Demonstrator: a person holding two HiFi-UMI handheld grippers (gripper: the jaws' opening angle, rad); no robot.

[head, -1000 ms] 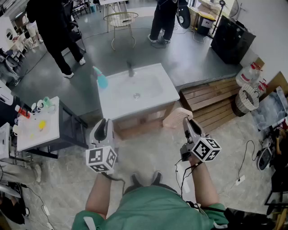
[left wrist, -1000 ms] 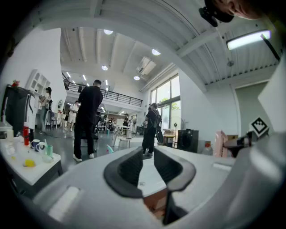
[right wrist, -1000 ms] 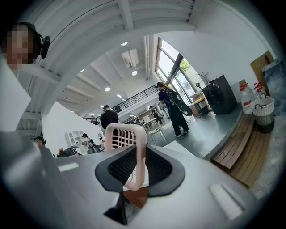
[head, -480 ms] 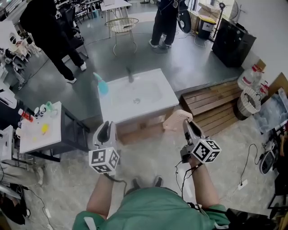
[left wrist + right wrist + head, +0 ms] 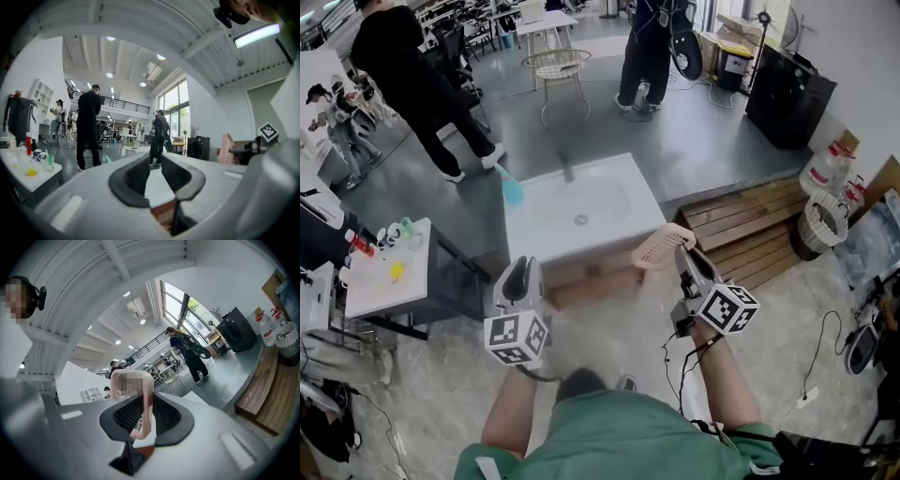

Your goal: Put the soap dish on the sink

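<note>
The white sink (image 5: 534,248) sits on a wooden cabinet just ahead of me, with a dark faucet (image 5: 568,169) at its back rim. My right gripper (image 5: 686,264) is shut on the rim of the pink slotted soap dish (image 5: 662,244). It holds the dish in the air at the sink's front right corner. In the right gripper view the dish (image 5: 148,408) stands upright between the pads of the right gripper (image 5: 143,401). My left gripper (image 5: 522,275) hangs before the sink's front left, and in its own view the left gripper (image 5: 155,164) is shut to a thin slit and holds nothing.
A blue spray bottle (image 5: 512,190) stands at the sink's back left. A white side table (image 5: 366,291) with cups and bottles is at my left. Wooden pallets (image 5: 750,225) and baskets (image 5: 820,220) lie to the right. Two people stand beyond, by a wire chair (image 5: 558,66).
I have come closer to the sink, which now lies lower in the head view. The soap dish has gone up and left, to the sink's front right corner. The person in black has walked right.
</note>
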